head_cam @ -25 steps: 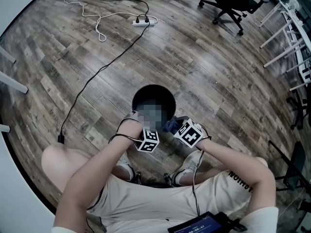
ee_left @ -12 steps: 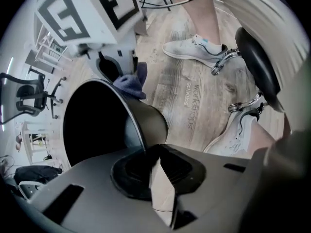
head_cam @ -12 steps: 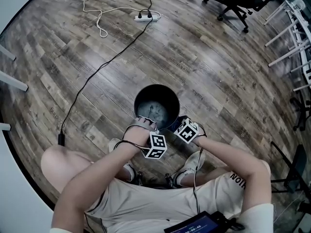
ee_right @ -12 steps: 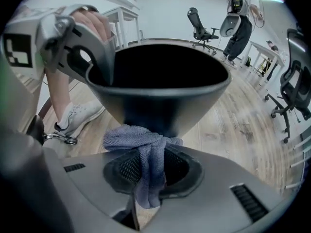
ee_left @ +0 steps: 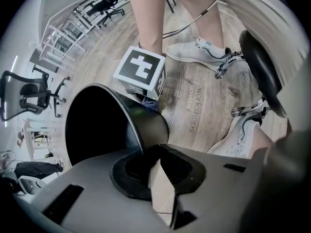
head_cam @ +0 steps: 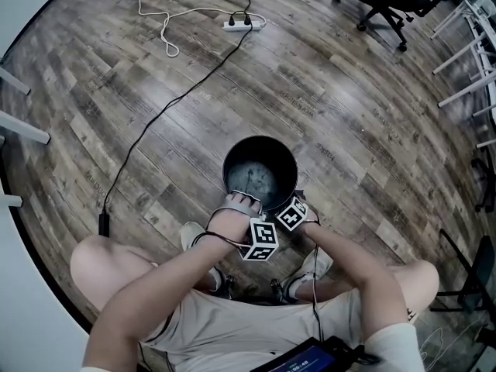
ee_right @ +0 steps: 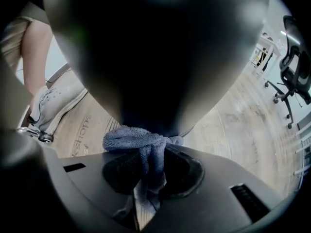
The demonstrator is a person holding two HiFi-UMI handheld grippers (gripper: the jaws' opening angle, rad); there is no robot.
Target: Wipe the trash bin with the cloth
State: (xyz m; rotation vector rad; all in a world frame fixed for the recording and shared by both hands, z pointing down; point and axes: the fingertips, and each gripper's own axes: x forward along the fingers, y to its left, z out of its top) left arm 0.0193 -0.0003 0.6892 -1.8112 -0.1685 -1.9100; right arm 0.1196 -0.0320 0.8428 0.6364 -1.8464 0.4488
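It looked like an office, or possibly a lab workspace: wood-plank floor (head_cam: 349, 107), a black swivel chair (head_cam: 384, 2) on castors, white desk frames (head_cam: 465, 37) at the edge, and a power strip (head_cam: 244, 25) with cables (head_cam: 167, 107) trailing across the boards.

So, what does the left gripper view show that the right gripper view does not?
Only the left gripper view: the dark inside of the trash bin, its rim between the left tongs, which have just been closing on it, and the right gripper's marker cube. Only the right gripper view: how the right tongs pinch the blue cloth, held against the bin's outer wall. Both: the bin, the wooden floor, a white shoe.
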